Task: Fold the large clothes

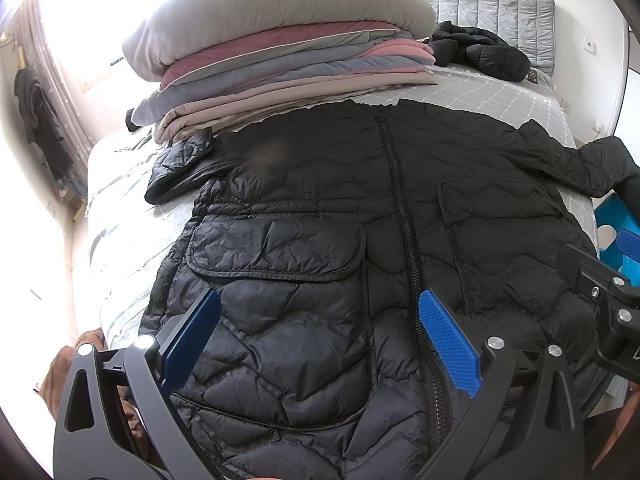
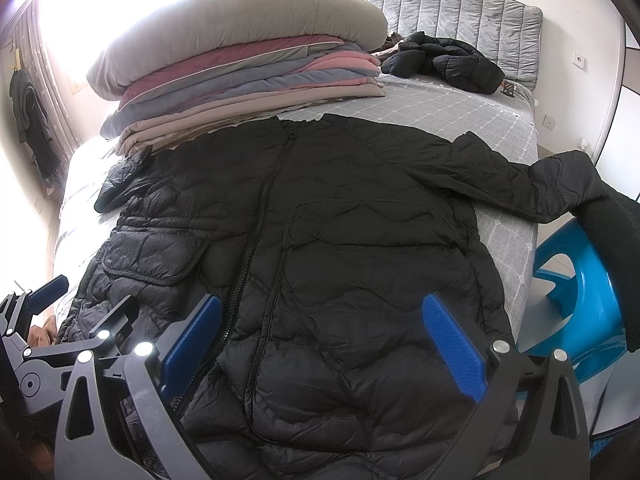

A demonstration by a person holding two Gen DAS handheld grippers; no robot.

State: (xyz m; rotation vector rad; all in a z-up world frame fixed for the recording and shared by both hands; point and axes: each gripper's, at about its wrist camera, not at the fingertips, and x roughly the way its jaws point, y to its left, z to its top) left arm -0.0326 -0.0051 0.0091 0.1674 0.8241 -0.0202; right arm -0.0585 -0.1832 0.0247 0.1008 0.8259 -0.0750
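A large black quilted puffer jacket [image 1: 320,216] lies face up and zipped on the grey bed [image 1: 500,96], collar toward the headboard. It also shows in the right wrist view [image 2: 360,220]. Its left sleeve [image 1: 180,164] is bent on the bed; its right sleeve [image 2: 540,184] hangs off the bed's right edge. My left gripper [image 1: 320,312] is open above the jacket's hem, over the left pocket and zipper. My right gripper [image 2: 324,316] is open above the hem's right half. Neither holds anything.
A stack of folded blankets topped by a grey pillow [image 1: 280,52] sits at the bed's far left, touching the jacket's shoulder. Another black puffer jacket [image 2: 444,62] lies crumpled by the headboard. A blue plastic chair [image 2: 580,280] stands at the bed's right side.
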